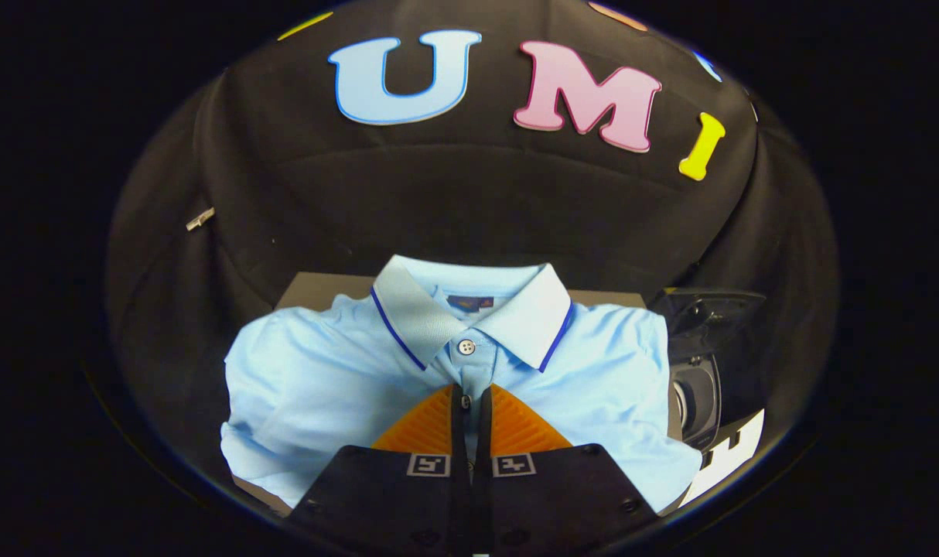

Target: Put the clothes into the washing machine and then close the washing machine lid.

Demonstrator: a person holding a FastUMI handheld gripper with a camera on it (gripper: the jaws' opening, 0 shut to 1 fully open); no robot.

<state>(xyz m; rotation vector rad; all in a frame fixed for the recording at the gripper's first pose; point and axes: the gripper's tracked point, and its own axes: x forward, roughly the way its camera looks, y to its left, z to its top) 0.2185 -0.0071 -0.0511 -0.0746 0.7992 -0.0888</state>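
A light blue polo shirt (322, 387) lies folded on a small table (307, 290), collar toward the booth wall, one white button fastened. My gripper (470, 406) is down on the shirt's front just below the button. Its fingers (427, 425) are drawn almost together, and a narrow strip of the button placket is pinched between them. To the right of the shirt stands a small dark washing machine (701, 402) with its round opening facing the shirt. Its lid (709, 309) is raised open above it.
Black cloth forms the booth wall behind and to both sides of the table. A white panel (729, 456) shows below the washing machine at the right. The shirt covers most of the tabletop, with its sleeves reaching the left and right edges.
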